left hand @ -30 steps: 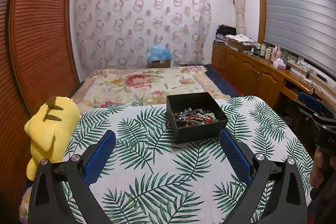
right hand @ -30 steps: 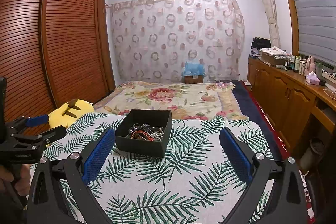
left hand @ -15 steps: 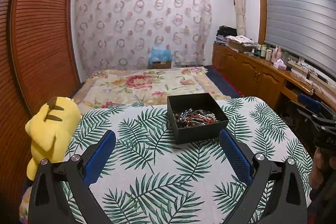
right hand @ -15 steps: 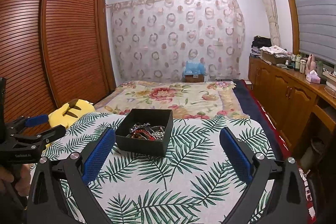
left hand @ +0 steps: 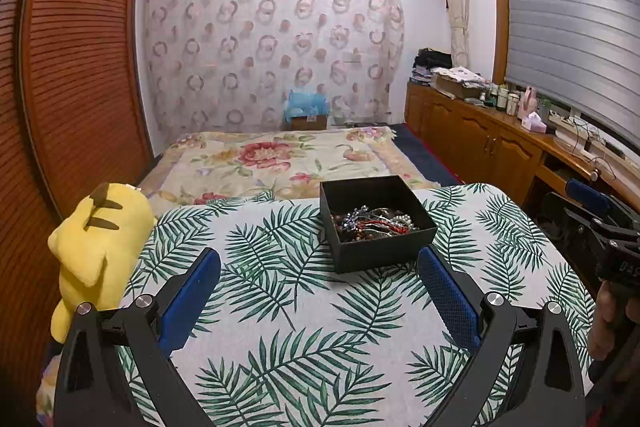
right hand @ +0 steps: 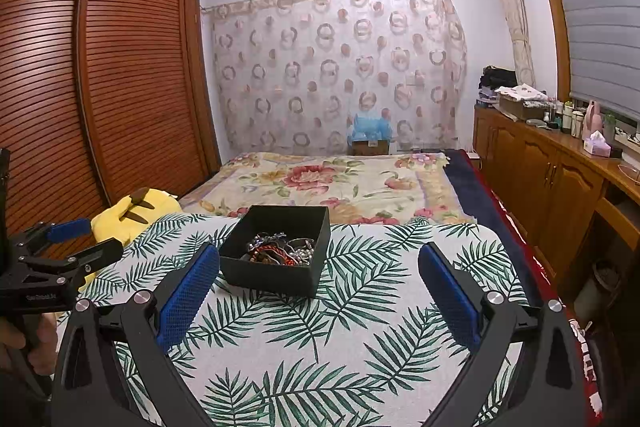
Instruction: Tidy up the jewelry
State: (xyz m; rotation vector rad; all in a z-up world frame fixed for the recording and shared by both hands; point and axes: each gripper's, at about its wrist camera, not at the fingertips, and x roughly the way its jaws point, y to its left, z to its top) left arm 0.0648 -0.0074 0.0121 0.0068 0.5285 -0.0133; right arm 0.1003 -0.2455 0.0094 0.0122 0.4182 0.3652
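A black open box stands on the palm-leaf tablecloth and holds a tangle of jewelry: beads, red strands, silver chains. My left gripper is open and empty, short of the box, which lies ahead and slightly right. My right gripper is open and empty, with the box ahead between its blue pads, nearer the left pad. The left gripper also shows at the left edge of the right wrist view, and the right gripper at the right edge of the left wrist view.
The table is covered with a palm-leaf cloth. A yellow plush toy sits at its left edge. A bed with a floral blanket lies behind the table. Wooden cabinets with clutter run along the right wall.
Both views have crept slightly forward; the box sits a touch closer and higher between the fingers. Both grippers stay open.
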